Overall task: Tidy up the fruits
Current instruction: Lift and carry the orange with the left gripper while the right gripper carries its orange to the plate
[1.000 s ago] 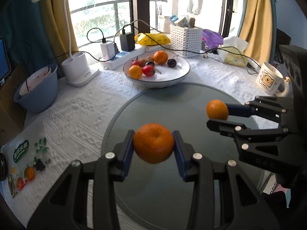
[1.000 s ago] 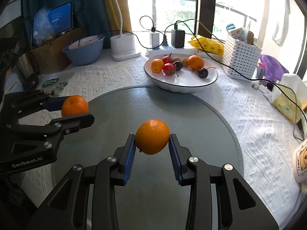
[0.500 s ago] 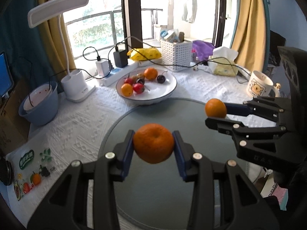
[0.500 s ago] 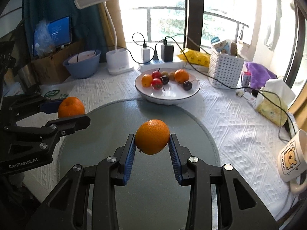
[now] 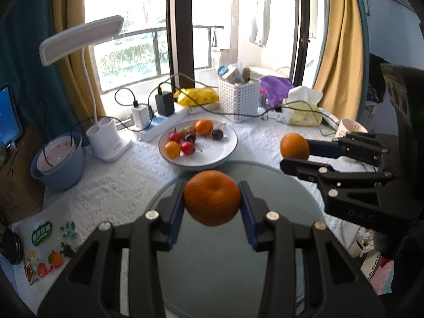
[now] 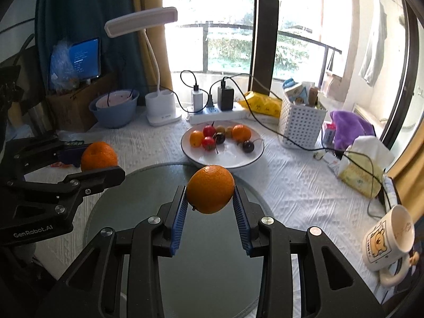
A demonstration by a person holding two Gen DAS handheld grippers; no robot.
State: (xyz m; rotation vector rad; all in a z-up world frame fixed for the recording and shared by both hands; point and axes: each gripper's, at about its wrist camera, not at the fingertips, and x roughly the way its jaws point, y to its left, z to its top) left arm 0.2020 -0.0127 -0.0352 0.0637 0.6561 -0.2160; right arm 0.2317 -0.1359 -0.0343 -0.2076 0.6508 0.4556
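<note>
My left gripper (image 5: 212, 201) is shut on an orange (image 5: 212, 197), held above the round grey mat (image 5: 212, 265). My right gripper (image 6: 210, 196) is shut on a second orange (image 6: 210, 188) over the same mat (image 6: 206, 251). Each gripper shows in the other's view: the right one with its orange (image 5: 294, 145), the left one with its orange (image 6: 98, 155). A white plate (image 5: 225, 153) beyond the mat holds two small oranges, red and dark fruits; it also shows in the right wrist view (image 6: 238, 159).
Behind the plate are a power strip with chargers and cables (image 5: 159, 122), a white desk lamp (image 5: 106, 137), a blue bowl (image 5: 58, 169), a white basket (image 6: 300, 124), a tissue pack (image 6: 363, 169) and a bear mug (image 6: 387, 241) at the right edge.
Both grippers have pulled back and risen with their oranges; the plate and window sit farther away and more of the room shows.
</note>
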